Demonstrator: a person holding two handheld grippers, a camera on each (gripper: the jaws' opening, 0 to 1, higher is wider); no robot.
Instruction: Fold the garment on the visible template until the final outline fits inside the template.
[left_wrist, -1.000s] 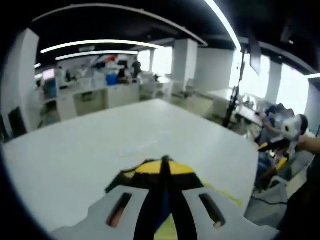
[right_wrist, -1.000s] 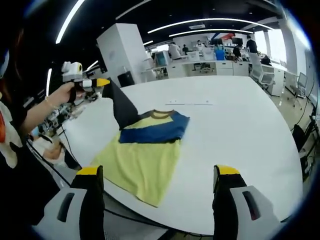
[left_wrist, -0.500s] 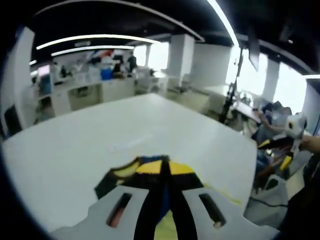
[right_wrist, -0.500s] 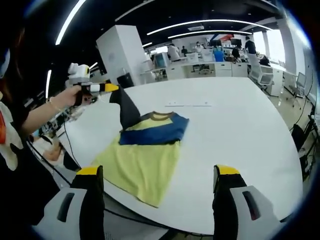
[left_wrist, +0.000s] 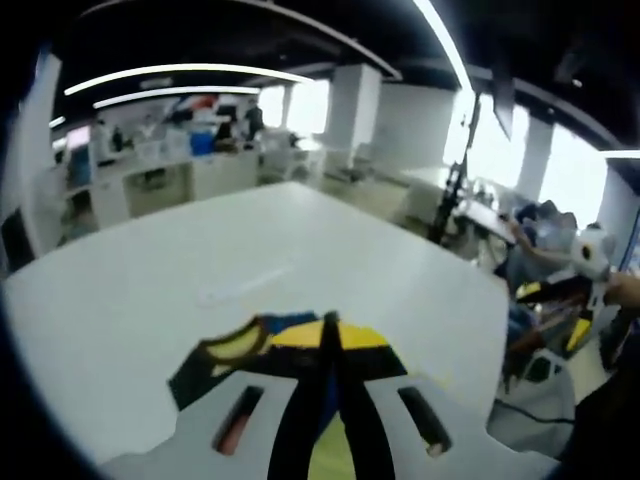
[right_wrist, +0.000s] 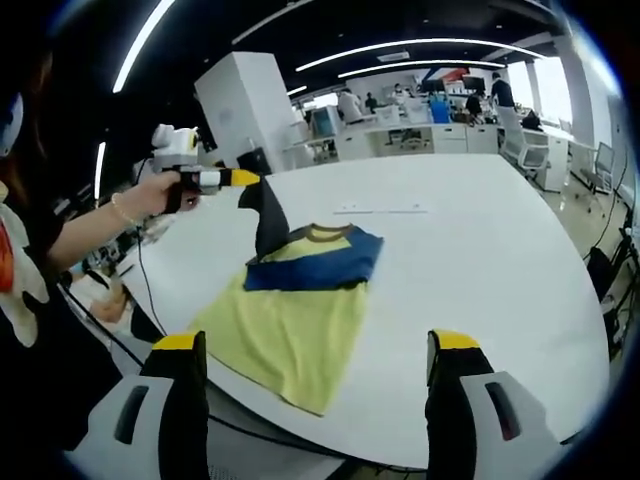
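A yellow shirt (right_wrist: 290, 325) with a blue chest band (right_wrist: 320, 265) lies flat on the white table (right_wrist: 480, 250), collar away from me. Its dark sleeve (right_wrist: 268, 215) is pulled up off the table, and my left gripper (right_wrist: 240, 179), held by a hand, is shut on the sleeve's tip. In the left gripper view the jaws (left_wrist: 330, 335) are pressed together on dark cloth, with the yellow and dark fabric (left_wrist: 235, 345) hanging just beyond. My right gripper (right_wrist: 315, 350) is open near the shirt's hem, holding nothing. It also appears at the right of the left gripper view (left_wrist: 560, 290).
A faint thin line marking (right_wrist: 380, 210) lies on the table beyond the collar. The table's near edge (right_wrist: 300, 430) runs just ahead of my right jaws. A white pillar (right_wrist: 240, 110), office desks and people stand behind. A dark stand (left_wrist: 450, 190) rises past the table's far side.
My left gripper has carried the lifted dark sleeve to the right, over the shirt's body. The right gripper has stayed open and still.
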